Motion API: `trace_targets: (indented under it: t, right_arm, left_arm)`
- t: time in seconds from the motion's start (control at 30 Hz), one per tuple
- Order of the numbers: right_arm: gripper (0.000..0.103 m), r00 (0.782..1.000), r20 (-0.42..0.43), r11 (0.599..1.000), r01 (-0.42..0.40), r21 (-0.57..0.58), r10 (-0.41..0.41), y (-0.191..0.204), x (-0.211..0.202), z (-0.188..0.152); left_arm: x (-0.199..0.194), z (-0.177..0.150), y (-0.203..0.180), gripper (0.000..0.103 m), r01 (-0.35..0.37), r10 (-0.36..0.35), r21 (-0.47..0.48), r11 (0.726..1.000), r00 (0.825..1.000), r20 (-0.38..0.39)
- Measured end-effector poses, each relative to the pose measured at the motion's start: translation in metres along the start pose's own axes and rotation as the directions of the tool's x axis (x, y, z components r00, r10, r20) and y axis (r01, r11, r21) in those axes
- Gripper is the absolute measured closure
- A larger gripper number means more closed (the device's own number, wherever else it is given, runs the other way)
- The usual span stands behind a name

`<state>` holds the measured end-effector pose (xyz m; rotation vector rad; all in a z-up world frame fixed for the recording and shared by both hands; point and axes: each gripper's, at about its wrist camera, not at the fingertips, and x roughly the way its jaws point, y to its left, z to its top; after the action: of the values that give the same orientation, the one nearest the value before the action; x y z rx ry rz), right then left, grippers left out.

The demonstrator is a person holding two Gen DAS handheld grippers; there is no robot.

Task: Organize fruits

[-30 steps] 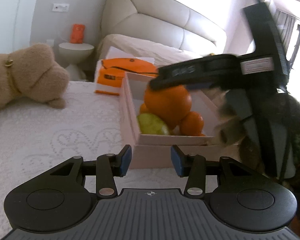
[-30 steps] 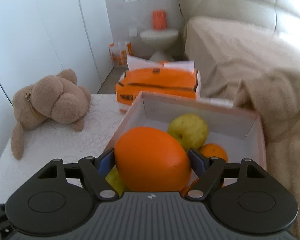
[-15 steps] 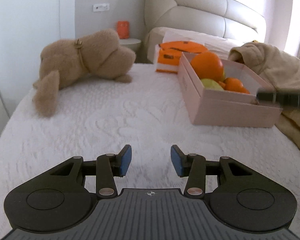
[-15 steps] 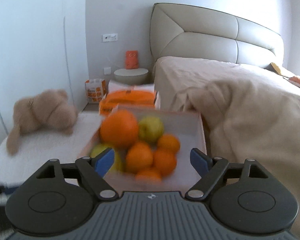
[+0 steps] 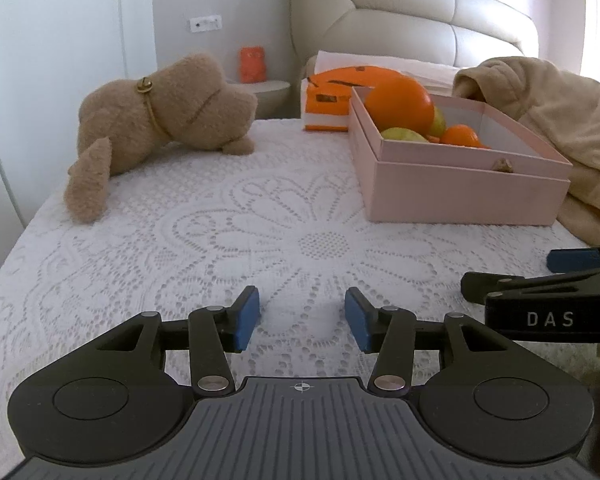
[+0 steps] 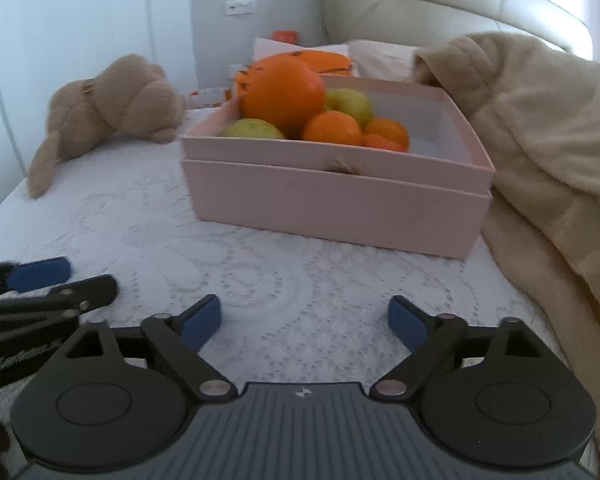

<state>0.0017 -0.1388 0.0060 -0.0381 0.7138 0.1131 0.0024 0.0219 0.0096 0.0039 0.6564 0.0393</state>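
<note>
I see every fruit in the pink box (image 6: 336,204): the big orange (image 6: 283,90) tops the pile. My left gripper (image 5: 302,320) and right gripper (image 6: 304,320) hover over the lace worktop, fingers empty and opening wider. Sorting looks finished.

Open lace cloth (image 5: 228,240) lies ahead of both my claws, free between them and the pink box (image 6: 332,200). The blanket (image 6: 548,128) crowds the box's right side, touching it. The plush dog (image 5: 160,120) blocks the far left, the orange pack (image 5: 328,96) stands behind the box.
</note>
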Motion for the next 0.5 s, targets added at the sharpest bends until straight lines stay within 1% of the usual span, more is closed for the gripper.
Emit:
trace_targets:
  t: [0.07, 0.1, 0.27, 0.5]
  right_arm:
    - [0.005, 1.000, -0.006, 1.000, 0.018, 0.001, -0.018, 0.002, 0.001, -0.004]
    - [0.000, 0.999, -0.009, 0.999, 0.033, 0.006, -0.033, 0.002, 0.003, -0.004]
    - [0.000, 0.998, 0.037, 0.999, 0.049, 0.023, -0.050, 0.002, 0.002, -0.012]
    - [0.000, 0.998, 0.039, 0.999, 0.045, 0.023, -0.046, 0.001, 0.003, -0.012]
  left_arm:
    - [0.001, 0.000, -0.002, 0.051, -0.006, 0.005, 0.007, 1.000, 1.000, 0.005]
    - [0.001, 0.000, -0.002, 0.051, -0.004, 0.004, 0.005, 1.000, 1.000, 0.006]
    - [0.003, 0.001, -0.002, 0.051, 0.000, 0.000, 0.002, 1.000, 1.000, 0.012]
    - [0.006, 0.003, -0.001, 0.050, 0.003, -0.002, -0.002, 1.000, 1.000, 0.013]
